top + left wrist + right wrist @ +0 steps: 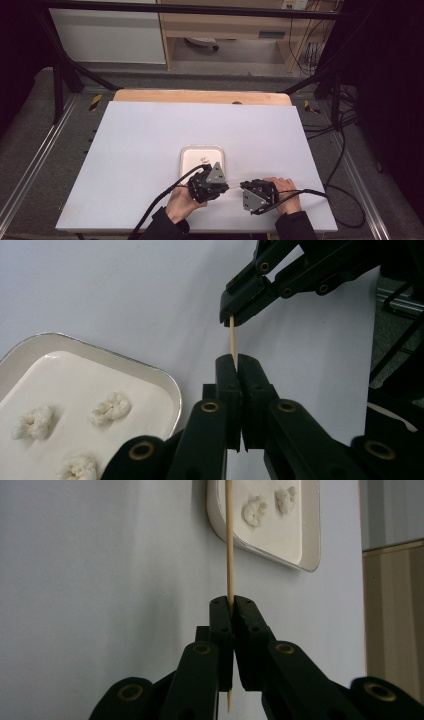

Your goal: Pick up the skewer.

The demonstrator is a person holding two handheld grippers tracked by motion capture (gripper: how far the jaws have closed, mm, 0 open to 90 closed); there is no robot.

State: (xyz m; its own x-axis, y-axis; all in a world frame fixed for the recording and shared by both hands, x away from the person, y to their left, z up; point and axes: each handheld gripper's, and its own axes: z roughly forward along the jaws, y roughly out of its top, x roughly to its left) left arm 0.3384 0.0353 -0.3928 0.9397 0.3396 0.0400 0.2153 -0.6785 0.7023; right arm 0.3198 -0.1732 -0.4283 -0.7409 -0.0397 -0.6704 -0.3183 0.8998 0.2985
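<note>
White table sheet [150, 145] over a wooden top, grey floor and dark frame rails around, shelving behind; left gripper [235, 360] clamped on a thin wooden skewer [232, 337], jaws pressed together; right gripper [232, 601] clamped on the same skewer [229, 545], which spans between both, just off the tray's near right corner; tray [186, 152], white and metal-rimmed, at the sheet's near centre, holds small white popcorn-like pieces [111, 407]; hands [181, 202] at the near edge.
</note>
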